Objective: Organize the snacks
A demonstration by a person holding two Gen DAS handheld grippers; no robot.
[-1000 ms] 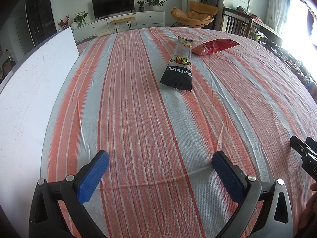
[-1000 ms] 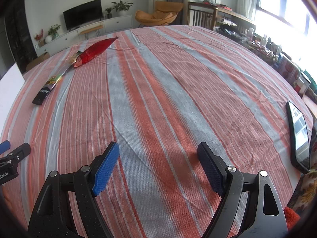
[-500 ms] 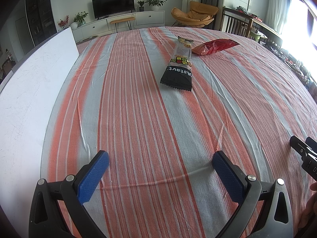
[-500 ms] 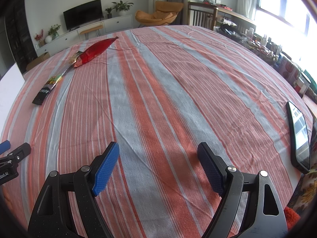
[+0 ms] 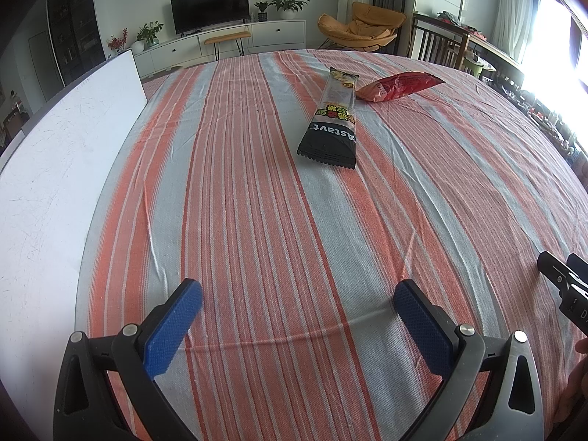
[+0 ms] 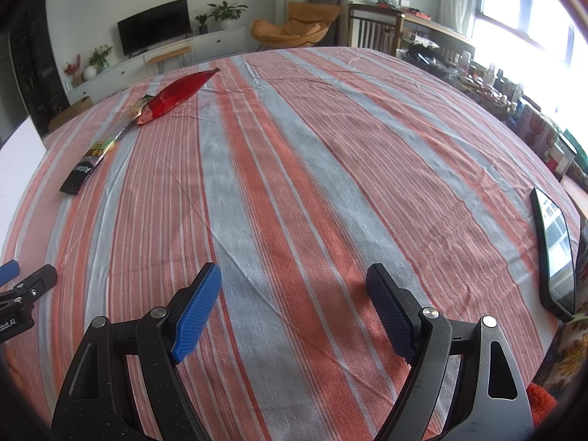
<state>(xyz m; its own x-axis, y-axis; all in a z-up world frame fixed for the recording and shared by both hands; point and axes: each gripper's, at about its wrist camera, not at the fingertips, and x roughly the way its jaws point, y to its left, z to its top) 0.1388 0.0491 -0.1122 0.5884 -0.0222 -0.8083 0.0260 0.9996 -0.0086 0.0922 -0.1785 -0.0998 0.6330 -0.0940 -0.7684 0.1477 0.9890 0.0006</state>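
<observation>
Lying well ahead of both claws, two snacks are all there is to organize: a long black snack bar and a red chip bag, flat on the striped tablecloth. The bar's far end and the bag's near end look touching or just overlapping; can't tell which.

From the left claw the bar is straight ahead and a bit right, bag just beyond it to the right. From the right claw both sit far ahead and off to the left, bag farther, bar nearer.

Left claw: blue pads wide apart, nothing between them, hovering over bare cloth. Right claw: same, wide apart, empty. Neither is near a snack, so I'd say the task is not started.

A white board lies left of the left claw, along the cloth edge. A phone lies to the right of the right claw near the table edge. TV, cabinet, orange chair far behind.

Risks:
- Both packets are thin and flat; pads may slide over the wrapper or pinch the cloth with it and drag wrinkles.
- Snacks touch, so grabbing one could shove or carry the other.
- The chip bag is puffy; a hard squeeze may crush the contents or let it pop out.
- The right claw has to reach left; it could bump the left claw.
- The phone sits near the edge; a sideways swing could knock it off.
</observation>
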